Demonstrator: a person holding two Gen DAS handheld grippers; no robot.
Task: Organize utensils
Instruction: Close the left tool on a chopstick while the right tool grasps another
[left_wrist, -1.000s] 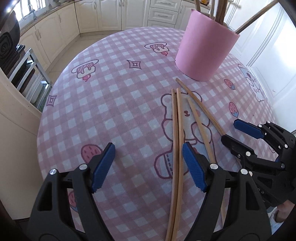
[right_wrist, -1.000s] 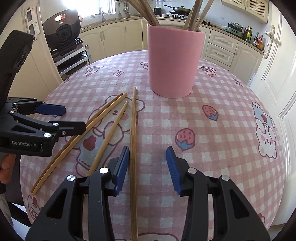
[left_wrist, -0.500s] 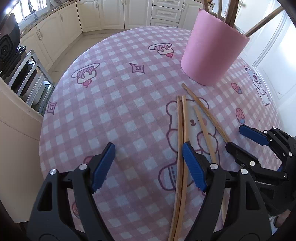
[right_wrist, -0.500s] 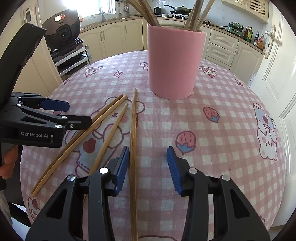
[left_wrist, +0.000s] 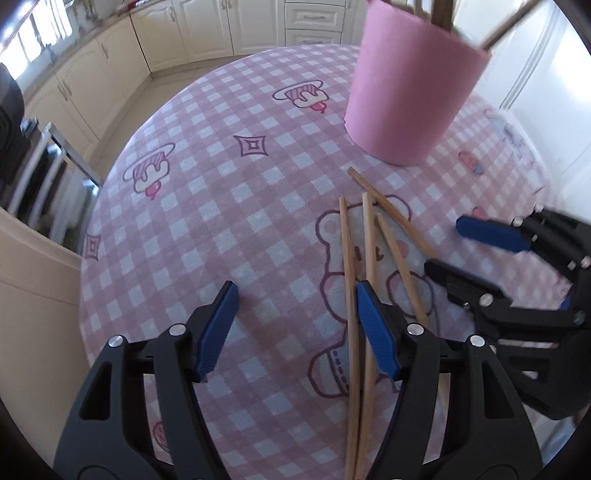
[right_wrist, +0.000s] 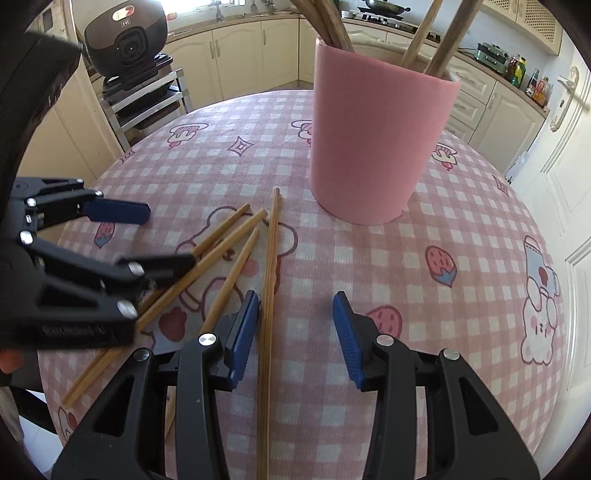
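Several wooden chopsticks (left_wrist: 400, 262) lie fanned on the pink checked tablecloth (left_wrist: 207, 206) in front of a pink cup (left_wrist: 406, 96) that holds more sticks. My left gripper (left_wrist: 297, 328) hovers over them with its jaws closing. The leftmost chopstick (left_wrist: 347, 258) runs between the fingers, close to the right pad, with neither pad pressing on it. My right gripper (right_wrist: 295, 336) is open around the longest chopstick (right_wrist: 269, 266), which lies just beside its left pad. The pink cup (right_wrist: 376, 147) stands beyond it. Each gripper shows in the other's view: right gripper (left_wrist: 476, 258), left gripper (right_wrist: 144, 240).
The round table's edge (left_wrist: 92, 266) drops off to the left, towards cream kitchen cabinets (left_wrist: 110, 74). A black appliance (right_wrist: 125, 40) sits on a metal rack at the back left. A white door (right_wrist: 565, 155) is on the right.
Both grippers have moved in towards the cup and chopsticks. The left jaws have narrowed, and the leftmost chopstick now lies between them. The right jaws look the same.
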